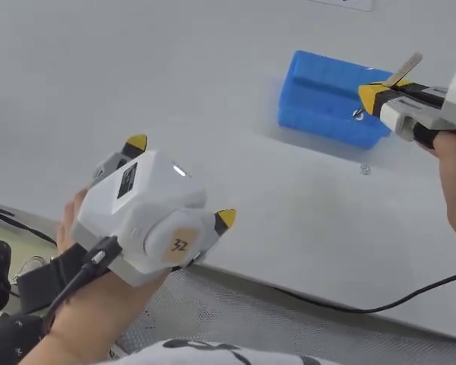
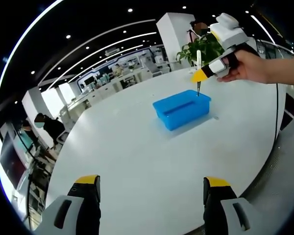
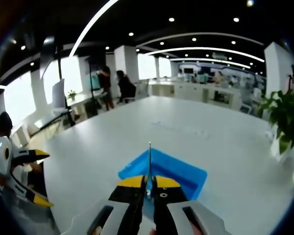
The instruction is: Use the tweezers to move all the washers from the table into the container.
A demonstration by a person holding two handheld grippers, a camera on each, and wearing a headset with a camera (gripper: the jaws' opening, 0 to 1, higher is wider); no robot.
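Left claw (image 2: 152,181) agape, thin tweezers (image 3: 149,159), boxy container (image 1: 323,106)

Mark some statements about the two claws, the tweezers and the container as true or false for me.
1. The right claw is shut on the tweezers. True.
2. The container is red. False: it is blue.
3. The left claw is open and holds nothing. True.
4. The tweezers lie flat on the table. False: the right claw holds them with their tips over the container.
5. A washer lies on the table beside the container. True.
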